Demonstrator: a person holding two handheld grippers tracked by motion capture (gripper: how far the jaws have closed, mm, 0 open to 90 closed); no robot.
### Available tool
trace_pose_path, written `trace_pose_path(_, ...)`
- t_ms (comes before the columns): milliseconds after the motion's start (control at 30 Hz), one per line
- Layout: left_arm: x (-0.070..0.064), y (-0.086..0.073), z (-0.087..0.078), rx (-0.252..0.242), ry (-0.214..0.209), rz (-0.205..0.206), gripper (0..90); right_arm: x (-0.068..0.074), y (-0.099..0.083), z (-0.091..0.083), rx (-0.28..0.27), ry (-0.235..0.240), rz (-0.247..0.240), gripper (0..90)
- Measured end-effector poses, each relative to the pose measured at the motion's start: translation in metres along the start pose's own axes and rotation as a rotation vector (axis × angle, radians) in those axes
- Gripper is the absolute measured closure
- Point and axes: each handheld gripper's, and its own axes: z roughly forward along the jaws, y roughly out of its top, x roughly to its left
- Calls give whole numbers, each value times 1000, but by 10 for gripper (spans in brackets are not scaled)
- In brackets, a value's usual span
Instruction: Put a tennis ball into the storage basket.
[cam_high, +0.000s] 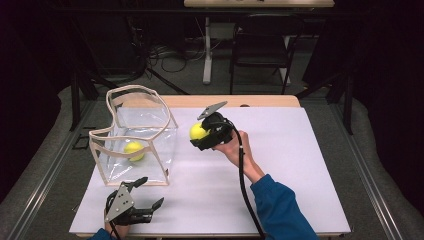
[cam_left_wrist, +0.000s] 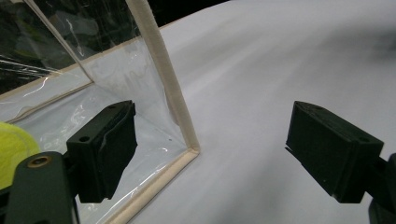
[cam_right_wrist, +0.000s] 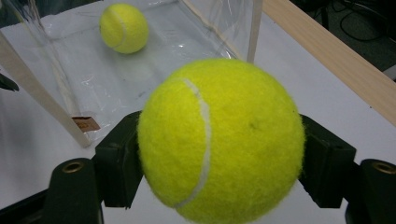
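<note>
My right gripper (cam_high: 201, 134) is shut on a yellow tennis ball (cam_high: 197, 131), held above the white table sheet just right of a clear plastic bag (cam_high: 150, 120) with beige trim. In the right gripper view the held tennis ball (cam_right_wrist: 219, 140) sits between both jaws, and a second tennis ball (cam_right_wrist: 123, 28) lies inside the clear bag (cam_right_wrist: 56, 98) beyond. From above, that second ball (cam_high: 134, 150) rests on the bag's floor. My left gripper (cam_high: 150, 192) stands open near the table's front edge, by the bag's near corner (cam_left_wrist: 187, 149); part of a tennis ball (cam_left_wrist: 14, 149) shows at its left.
The white sheet (cam_high: 290, 165) covers most of the wooden table (cam_high: 260, 101). Beyond the far edge stand a dark chair (cam_high: 260, 45), a white table leg (cam_high: 207, 50) and cables on the floor. A blue sleeve (cam_high: 280, 210) reaches in from the bottom.
</note>
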Motion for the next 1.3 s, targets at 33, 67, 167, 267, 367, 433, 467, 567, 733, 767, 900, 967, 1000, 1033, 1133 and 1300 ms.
trace_pose_path(33, 0, 0, 0, 0, 0, 1, 161, 0, 0, 0, 0, -1, -4, 258)
trace_pose_path(67, 0, 0, 0, 1, -1, 1, 161, -1, 1, -1, -1, -2, -2, 258)
trace_pose_path(167, 0, 0, 0, 2, -3, 2, 161, -2, 3, -2, -8, -5, -3, 258)
trace_pose_path(267, 0, 0, 0, 2, -3, 3, 160, -3, 5, -4, -13, -7, -1, 258)
trace_pose_path(367, 0, 0, 1, 2, -2, -1, 160, -4, 10, -6, -23, -7, -5, 258)
trace_pose_path(433, 0, 0, 1, 1, 0, 0, 161, -4, 13, -7, -30, -6, -10, 258)
trace_pose_path(467, 0, 0, 0, 2, 0, 2, 161, -3, 15, -8, -31, -10, -13, 258)
trace_pose_path(567, 0, 0, 1, 1, 0, 0, 161, -3, 18, -9, -34, -13, -17, 258)
trace_pose_path(733, 0, 0, 0, 1, 0, 1, 160, -4, 21, -9, -36, -13, -18, 258)
trace_pose_path(767, 0, 0, 0, 1, 0, 1, 160, -4, 21, -9, -36, -13, -18, 258)
trace_pose_path(900, 0, 0, 1, 5, 1, 3, 161, -5, 25, -13, -53, -13, -21, 258)
trace_pose_path(967, 0, 0, 0, 2, 2, 5, 161, -6, 27, -14, -57, -14, -18, 258)
trace_pose_path(1000, 0, 0, 0, 2, 2, 5, 160, -6, 27, -14, -57, -14, -18, 258)
trace_pose_path(1033, 0, 0, 0, 0, 2, 3, 160, -6, 27, -15, -57, -16, -20, 258)
trace_pose_path(1133, 0, 0, 1, 2, -3, 8, 160, -6, 29, -16, -56, -21, -21, 258)
trace_pose_path(1300, 0, 0, 0, -2, 1, 4, 160, -4, 33, -17, -50, -25, -28, 258)
